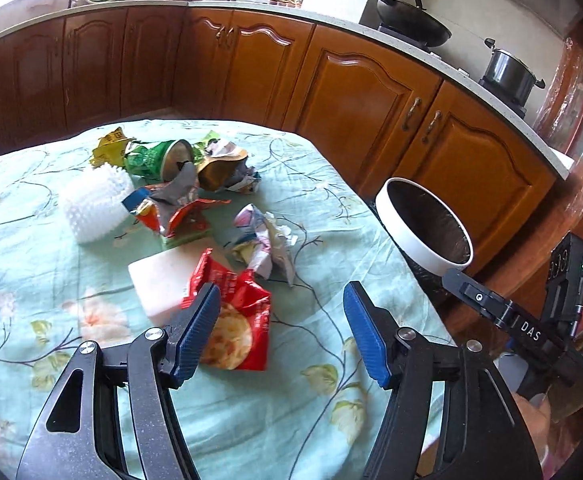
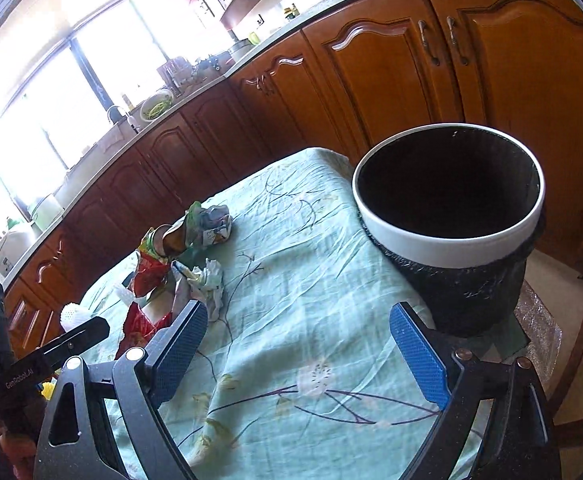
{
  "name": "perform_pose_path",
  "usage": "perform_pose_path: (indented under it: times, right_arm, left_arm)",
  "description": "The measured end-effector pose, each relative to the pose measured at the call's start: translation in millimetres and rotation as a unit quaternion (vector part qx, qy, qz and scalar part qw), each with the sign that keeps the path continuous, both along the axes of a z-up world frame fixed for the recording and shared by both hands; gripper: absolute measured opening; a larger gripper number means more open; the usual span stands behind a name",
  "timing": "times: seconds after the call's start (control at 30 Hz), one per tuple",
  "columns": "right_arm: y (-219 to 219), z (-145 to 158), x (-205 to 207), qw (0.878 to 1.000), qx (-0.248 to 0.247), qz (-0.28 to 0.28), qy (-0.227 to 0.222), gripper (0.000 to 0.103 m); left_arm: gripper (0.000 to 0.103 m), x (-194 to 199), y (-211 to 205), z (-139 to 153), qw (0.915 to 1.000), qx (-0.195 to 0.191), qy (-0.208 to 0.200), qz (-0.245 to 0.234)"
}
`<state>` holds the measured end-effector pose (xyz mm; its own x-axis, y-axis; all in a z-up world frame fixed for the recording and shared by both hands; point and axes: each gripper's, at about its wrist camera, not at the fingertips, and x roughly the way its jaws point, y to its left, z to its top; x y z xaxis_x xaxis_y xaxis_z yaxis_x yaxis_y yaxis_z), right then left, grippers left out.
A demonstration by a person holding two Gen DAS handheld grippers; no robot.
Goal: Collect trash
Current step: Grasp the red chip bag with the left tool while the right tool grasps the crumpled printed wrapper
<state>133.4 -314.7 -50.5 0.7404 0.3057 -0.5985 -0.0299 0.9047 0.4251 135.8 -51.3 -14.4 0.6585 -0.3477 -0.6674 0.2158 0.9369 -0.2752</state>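
Note:
Trash lies scattered on the table's green floral cloth. A red snack wrapper lies nearest, just ahead of my left gripper, which is open and empty. A white foam block sits beside the wrapper. Farther off are crumpled paper, an orange-red wrapper, a green wrapper, a yellow packet and white foam netting. A white-rimmed bin with a black liner stands at the table's right edge. My right gripper is open and empty, close to the bin. The trash pile shows at its left.
Brown wooden cabinets run behind the table under a light counter. A wok and a pot sit on the stove at the back right. The bin also shows in the left wrist view. The other gripper's body is at the right.

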Motion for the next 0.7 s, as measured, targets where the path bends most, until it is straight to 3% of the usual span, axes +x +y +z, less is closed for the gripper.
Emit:
perform_pose_path:
  times: [0.33,0.6,0.7]
  right_arm:
    - [52,-4,18,0.998,-0.003,0.064,0.005,0.094]
    - [78,-9,39,0.995,-0.008,0.099,0.016,0.093]
    - [83,-13,49,0.994,-0.009,0.103,0.023,0.085]
  left_arm:
    - [0.065,-6,41,-13,0.9995,0.011,0.011,0.028]
    - [0.065,-3,45,-27,0.9992,0.010,0.032,0.023]
    - [0.065,-1,44,-29,0.9993,0.013,0.031,0.018]
